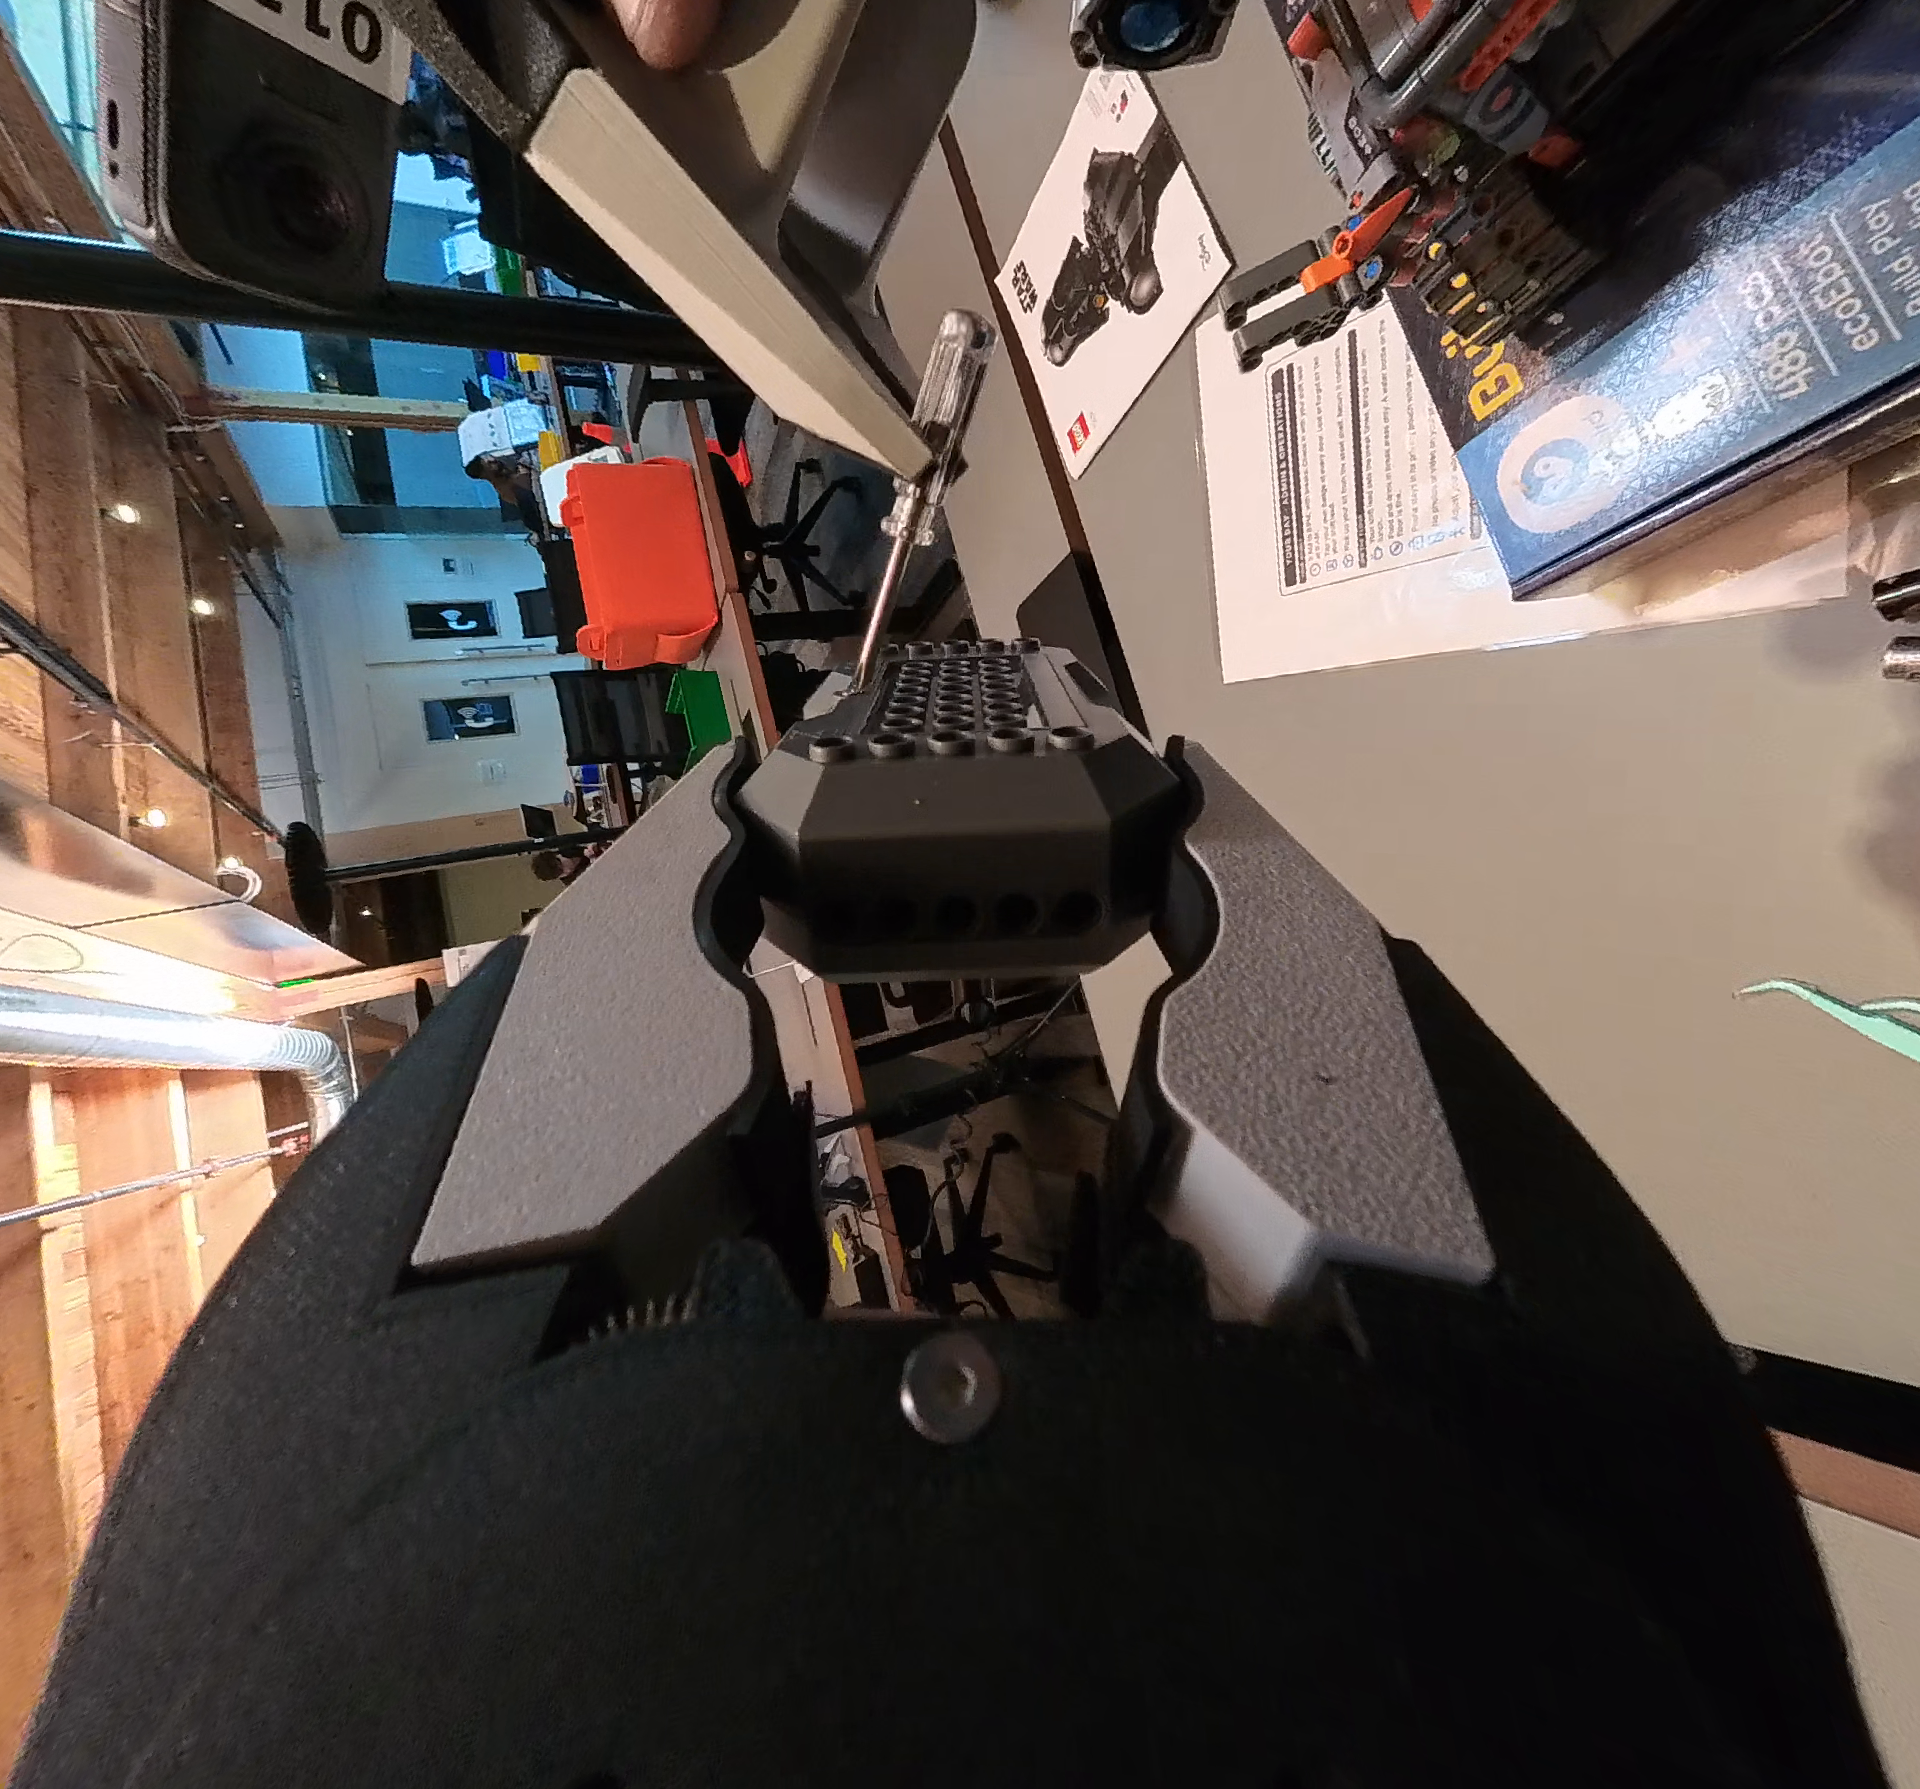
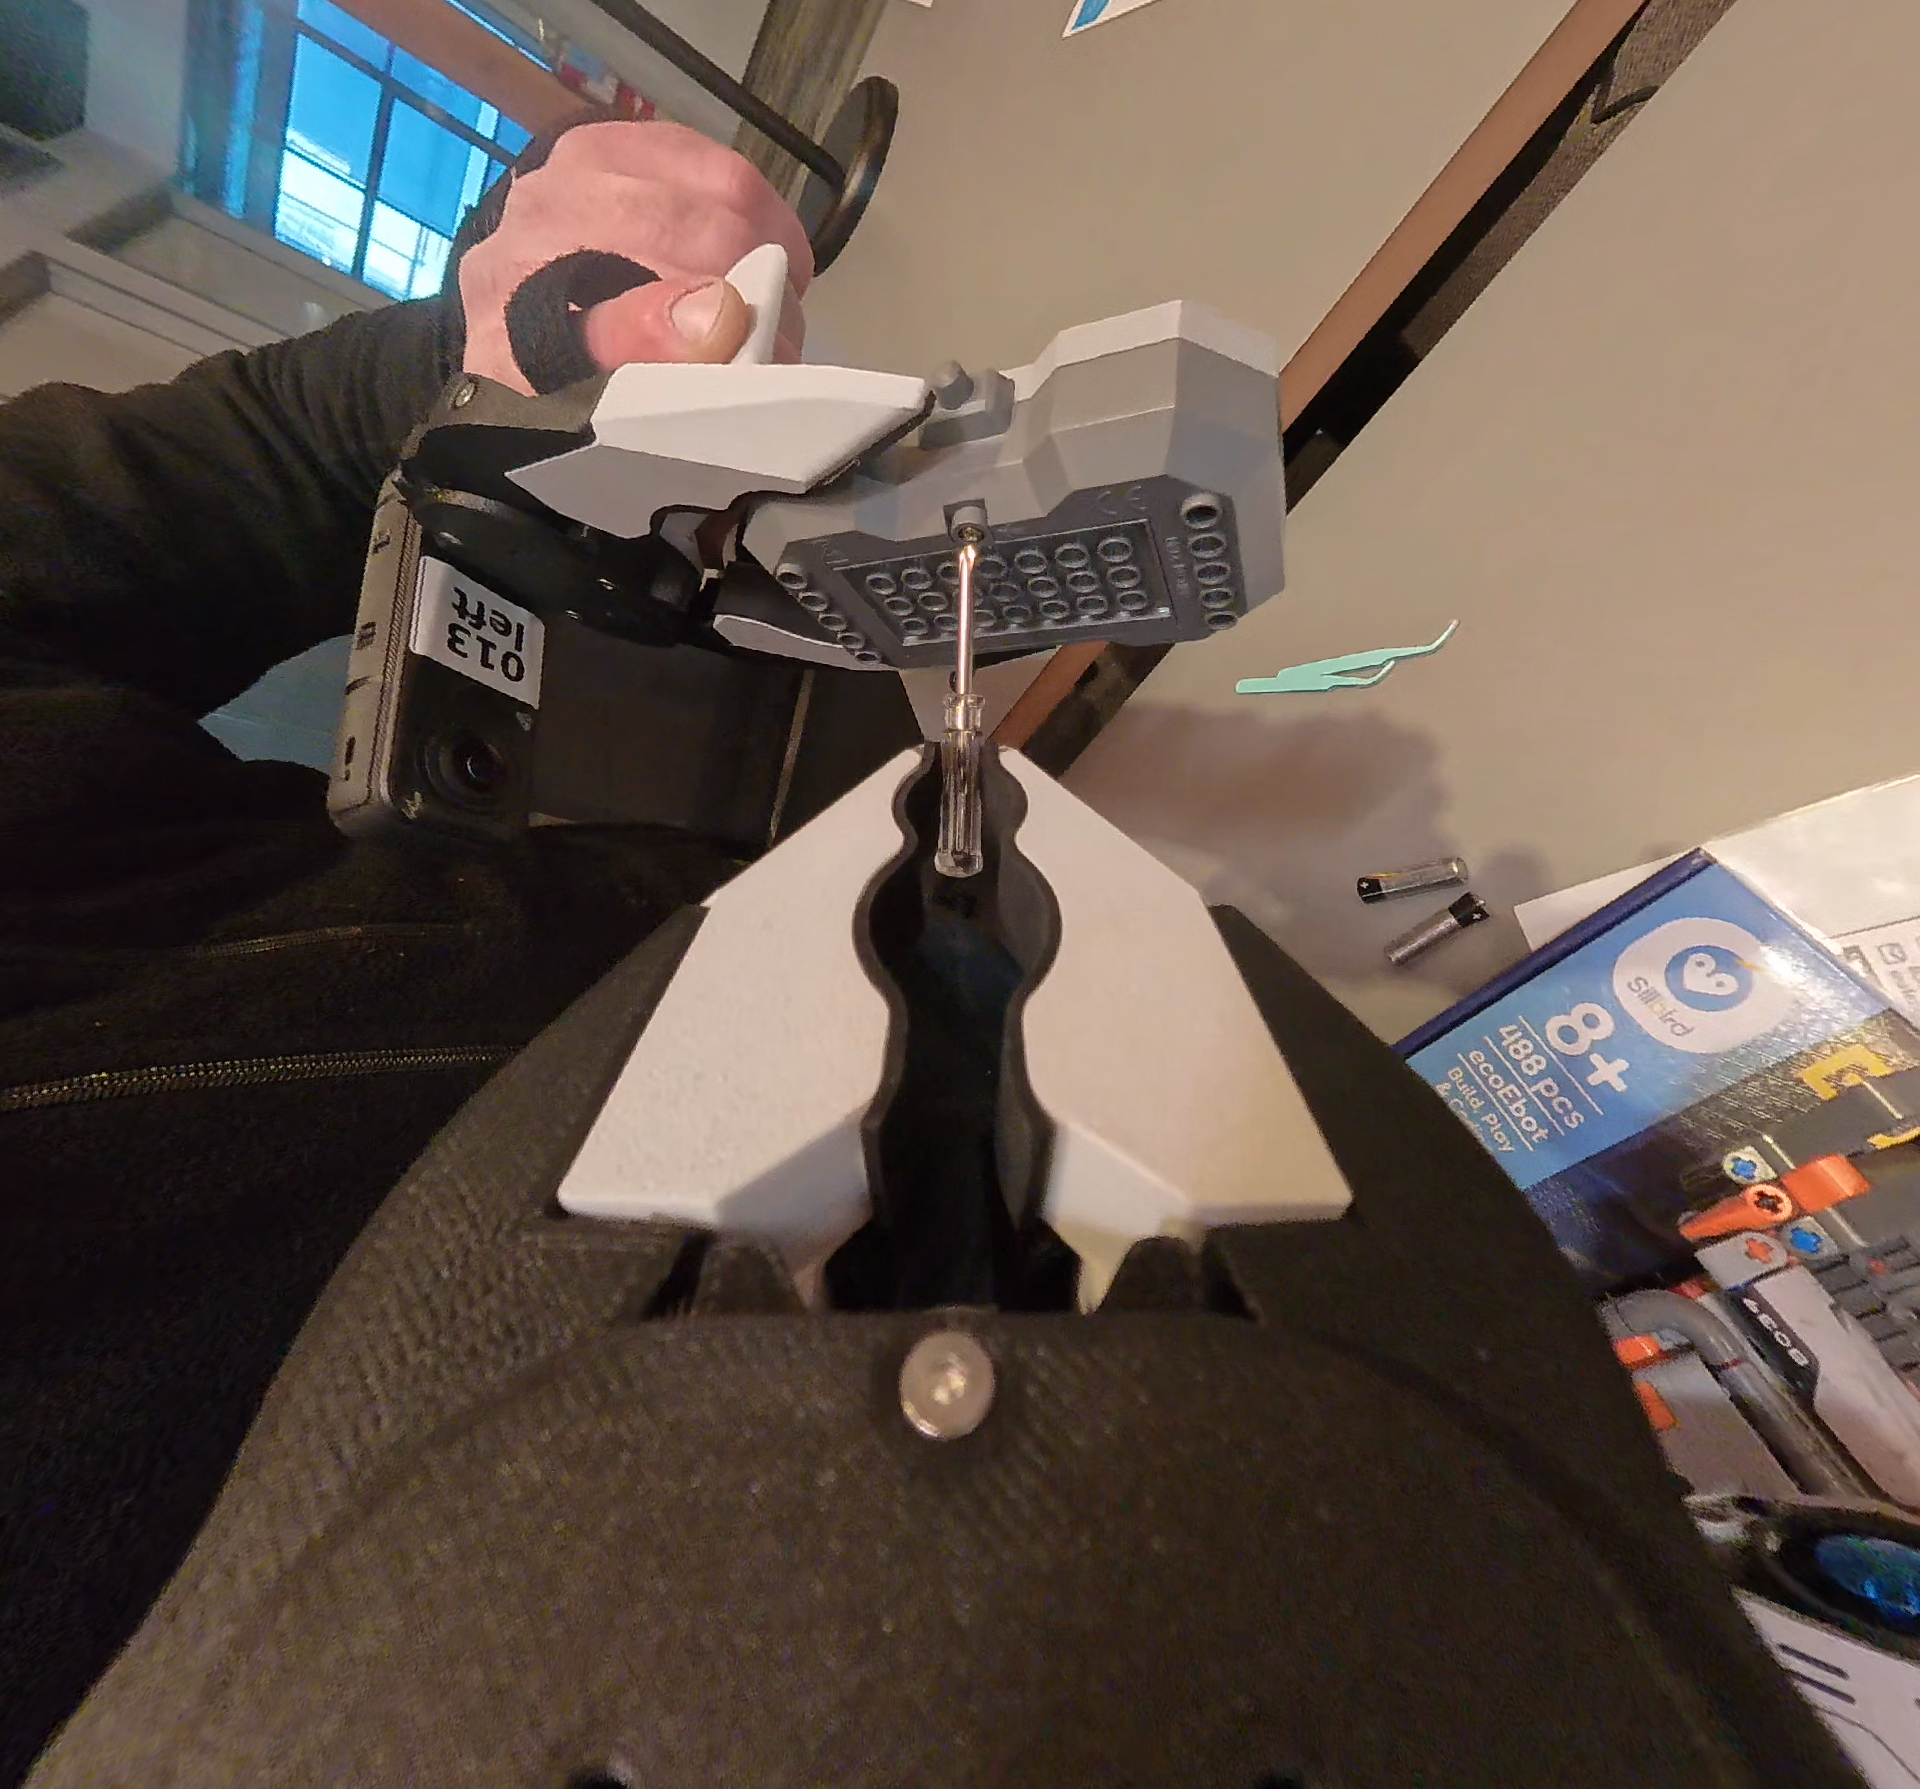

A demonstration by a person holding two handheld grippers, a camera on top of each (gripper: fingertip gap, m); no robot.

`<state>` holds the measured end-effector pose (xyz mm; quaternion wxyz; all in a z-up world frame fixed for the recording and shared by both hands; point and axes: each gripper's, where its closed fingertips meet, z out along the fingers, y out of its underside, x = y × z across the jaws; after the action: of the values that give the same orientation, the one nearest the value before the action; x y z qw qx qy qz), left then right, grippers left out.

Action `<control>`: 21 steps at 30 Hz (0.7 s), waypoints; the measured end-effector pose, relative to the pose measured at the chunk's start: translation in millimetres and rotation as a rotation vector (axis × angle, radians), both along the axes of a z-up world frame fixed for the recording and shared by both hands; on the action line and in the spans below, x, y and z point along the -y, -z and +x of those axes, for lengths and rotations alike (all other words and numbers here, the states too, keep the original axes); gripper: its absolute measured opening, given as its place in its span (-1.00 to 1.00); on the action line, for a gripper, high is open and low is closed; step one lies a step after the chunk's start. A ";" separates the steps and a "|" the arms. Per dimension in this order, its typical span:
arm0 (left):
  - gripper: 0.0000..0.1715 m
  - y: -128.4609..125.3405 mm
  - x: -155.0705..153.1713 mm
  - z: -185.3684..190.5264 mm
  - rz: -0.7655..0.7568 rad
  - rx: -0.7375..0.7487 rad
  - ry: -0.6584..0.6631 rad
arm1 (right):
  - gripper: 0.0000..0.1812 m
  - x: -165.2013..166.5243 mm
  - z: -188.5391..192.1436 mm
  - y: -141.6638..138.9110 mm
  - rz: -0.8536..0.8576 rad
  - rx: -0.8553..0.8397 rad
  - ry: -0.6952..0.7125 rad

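Note:
My left gripper (image 1: 951, 835) is shut on a grey brick-built battery box (image 1: 940, 809) with a studded lid, held in the air above the grey table. In the right wrist view the same box (image 2: 1049, 534) sits in the left gripper (image 2: 790, 544), held by a person's hand. My right gripper (image 2: 958, 794) is shut on a small clear-handled screwdriver (image 2: 961, 752). Its metal tip touches a screw at the edge of the box lid. The screwdriver (image 1: 925, 492) also shows in the left wrist view, with the right gripper's finger (image 1: 727, 285) over it.
On the grey table (image 1: 1507, 856) lie a blue toy-set box (image 2: 1662, 1043), two batteries (image 2: 1418, 882), mint tweezers (image 2: 1351, 664), a printed sheet (image 1: 1340, 503), a booklet (image 1: 1112, 274) and a brick-built model (image 1: 1507, 46). An orange case (image 1: 639, 560) stands far behind. There is about 5 cm between the tips of the two grippers.

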<state>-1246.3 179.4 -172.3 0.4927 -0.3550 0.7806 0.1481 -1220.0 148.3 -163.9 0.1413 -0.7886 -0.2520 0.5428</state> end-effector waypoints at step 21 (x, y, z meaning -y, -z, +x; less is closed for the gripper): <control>-0.15 2.8 0.8 5.6 0.035 -0.025 0.035 | -0.96 2.8 3.3 0.1 -0.114 -0.047 -0.046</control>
<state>-1240.6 178.5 -175.2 0.4914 -0.3306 0.7902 0.1576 -1216.8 145.5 -164.0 0.0896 -0.7763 -0.2355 0.5779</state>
